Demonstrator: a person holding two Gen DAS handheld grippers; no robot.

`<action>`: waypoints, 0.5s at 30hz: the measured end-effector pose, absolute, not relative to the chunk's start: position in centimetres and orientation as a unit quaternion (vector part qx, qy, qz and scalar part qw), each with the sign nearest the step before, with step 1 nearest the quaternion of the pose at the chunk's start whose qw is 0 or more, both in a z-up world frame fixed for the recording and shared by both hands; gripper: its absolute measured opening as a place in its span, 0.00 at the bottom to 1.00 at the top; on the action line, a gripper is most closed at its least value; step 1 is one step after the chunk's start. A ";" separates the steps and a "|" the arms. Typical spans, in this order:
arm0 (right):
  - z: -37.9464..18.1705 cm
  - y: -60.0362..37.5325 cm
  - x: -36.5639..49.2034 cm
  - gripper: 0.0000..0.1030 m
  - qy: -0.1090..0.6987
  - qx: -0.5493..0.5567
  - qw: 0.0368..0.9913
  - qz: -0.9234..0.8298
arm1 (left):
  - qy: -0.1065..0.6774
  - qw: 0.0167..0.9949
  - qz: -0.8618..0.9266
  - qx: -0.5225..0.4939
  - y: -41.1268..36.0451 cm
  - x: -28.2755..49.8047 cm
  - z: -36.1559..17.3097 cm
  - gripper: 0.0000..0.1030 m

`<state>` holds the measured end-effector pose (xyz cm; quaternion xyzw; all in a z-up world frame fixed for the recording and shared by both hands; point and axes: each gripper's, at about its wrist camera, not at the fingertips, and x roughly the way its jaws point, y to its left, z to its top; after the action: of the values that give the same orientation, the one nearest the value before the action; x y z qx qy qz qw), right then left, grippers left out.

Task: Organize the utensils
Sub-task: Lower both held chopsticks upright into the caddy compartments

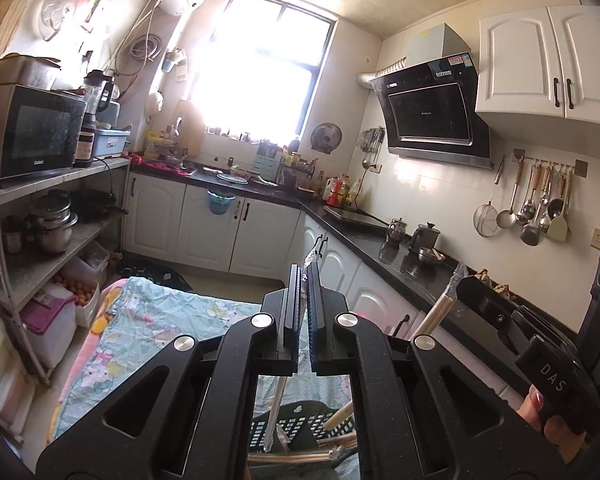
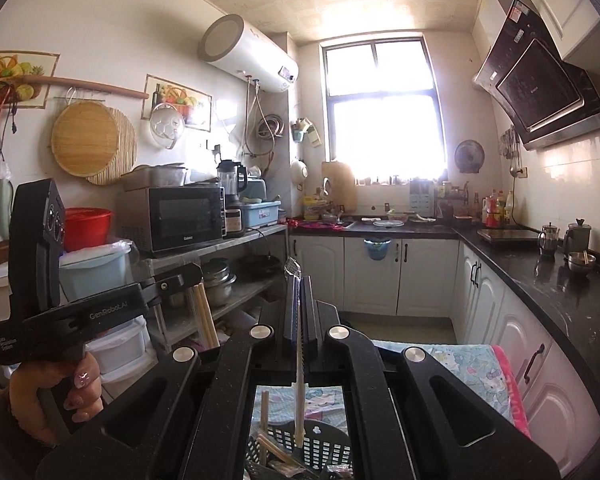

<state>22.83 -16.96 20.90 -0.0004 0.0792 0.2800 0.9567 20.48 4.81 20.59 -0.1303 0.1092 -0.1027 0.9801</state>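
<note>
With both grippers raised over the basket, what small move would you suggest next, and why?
Probably lower one pair into the black basket and release. The left gripper and right gripper are each shut on plastic-wrapped chopsticks hanging above the basket, where other pairs already lie.

Basket [image 2: 316, 446] below both grippers, chopsticks [image 2: 274, 454] in it, on cloth-covered table [image 1: 152, 320]

Both grippers, left [image 1: 304, 280] and right [image 2: 301, 292], are black with silver bolts. The wrapped chopsticks [image 2: 299, 396] are pale beige in clear film. At six o'clock sits a black perforated basket [image 2: 324, 446]. The cloth [image 1: 156, 320] is light blue with cartoon prints and a pink edge.
</note>
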 end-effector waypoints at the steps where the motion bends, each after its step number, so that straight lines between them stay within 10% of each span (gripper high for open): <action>1: 20.8 -16.8 23.1 0.02 0.082 -0.001 0.957 0.279 | 0.111 0.980 -0.102 -0.130 4.8 20.8 20.4 0.01; 15: 16.5 -15.9 25.3 0.02 0.127 -0.008 0.954 0.272 | 0.117 0.979 -0.094 -0.140 5.1 22.4 17.6 0.01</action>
<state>25.32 -15.87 16.47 -0.0078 0.1268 0.2715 0.9540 22.44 5.07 17.62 -0.1401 0.1174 -0.0945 0.9786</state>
